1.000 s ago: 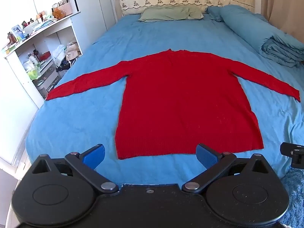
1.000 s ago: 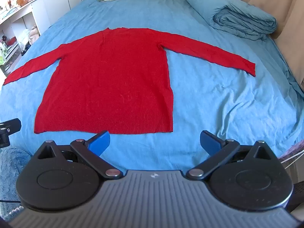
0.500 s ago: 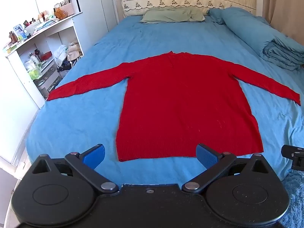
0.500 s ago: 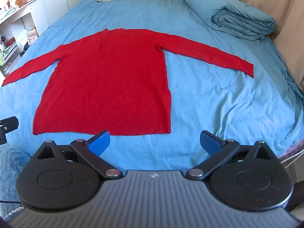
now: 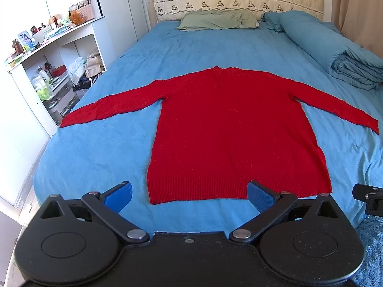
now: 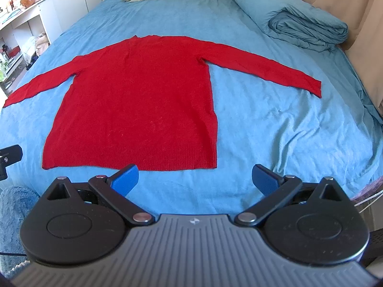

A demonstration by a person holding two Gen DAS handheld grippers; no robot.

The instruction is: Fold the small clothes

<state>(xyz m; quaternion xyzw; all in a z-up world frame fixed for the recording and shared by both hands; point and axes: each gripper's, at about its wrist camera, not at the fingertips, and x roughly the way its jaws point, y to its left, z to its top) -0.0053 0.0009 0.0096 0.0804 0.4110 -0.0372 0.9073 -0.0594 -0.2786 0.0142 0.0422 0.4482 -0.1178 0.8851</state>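
Observation:
A red long-sleeved sweater [image 5: 234, 129] lies flat on the blue bed sheet [image 5: 100, 153], both sleeves spread out sideways, hem toward me. It also shows in the right wrist view [image 6: 138, 105]. My left gripper [image 5: 189, 195] is open and empty, hovering just before the hem, near its left half. My right gripper [image 6: 195, 179] is open and empty, just before the hem's right corner. Neither touches the sweater.
A rolled blue duvet [image 6: 301, 24] lies along the bed's right side. A green pillow [image 5: 217, 20] rests by the headboard. White shelves [image 5: 47, 67] with clutter stand left of the bed. A curtain [image 6: 368, 35] hangs at the right. A blue rug [image 6: 12, 205] lies at the bed's foot.
Both grippers have moved slightly forward toward the sweater's hem. Both stay open. The sweater has not moved.

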